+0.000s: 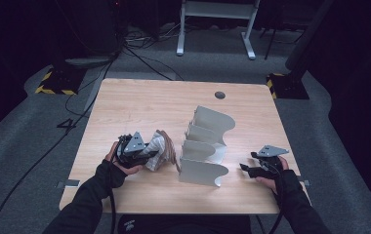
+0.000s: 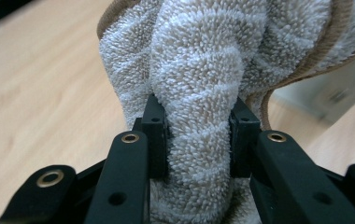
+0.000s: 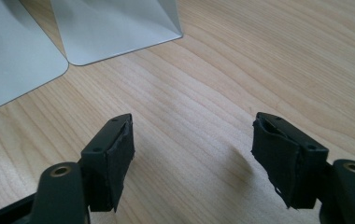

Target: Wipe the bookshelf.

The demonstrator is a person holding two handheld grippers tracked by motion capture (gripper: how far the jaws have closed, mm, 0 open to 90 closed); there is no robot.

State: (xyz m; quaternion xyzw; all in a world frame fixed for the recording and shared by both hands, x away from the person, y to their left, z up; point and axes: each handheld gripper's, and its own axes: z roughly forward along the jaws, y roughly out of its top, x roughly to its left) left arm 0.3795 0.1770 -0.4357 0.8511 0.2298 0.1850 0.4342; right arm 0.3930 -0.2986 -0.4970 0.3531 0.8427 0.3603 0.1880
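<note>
A white terry towel [image 1: 158, 152] with a brown border is bunched up on the left half of the wooden table [image 1: 139, 105]. My left gripper [image 1: 147, 155] is shut on a thick fold of that towel [image 2: 199, 93], the pads pressing into the pile from both sides. My right gripper [image 1: 243, 167] rests low over the table near the right edge, jaws open with only bare wood between them [image 3: 192, 140]. A grey metal divider rack [image 1: 205, 146] with several curved plates stands between the two grippers.
Two feet of the metal rack [image 3: 115, 28] lie just ahead of the right gripper. A dark round grommet [image 1: 219, 95] sits near the table's far edge. Cables and a white desk frame [image 1: 217, 24] are on the floor beyond.
</note>
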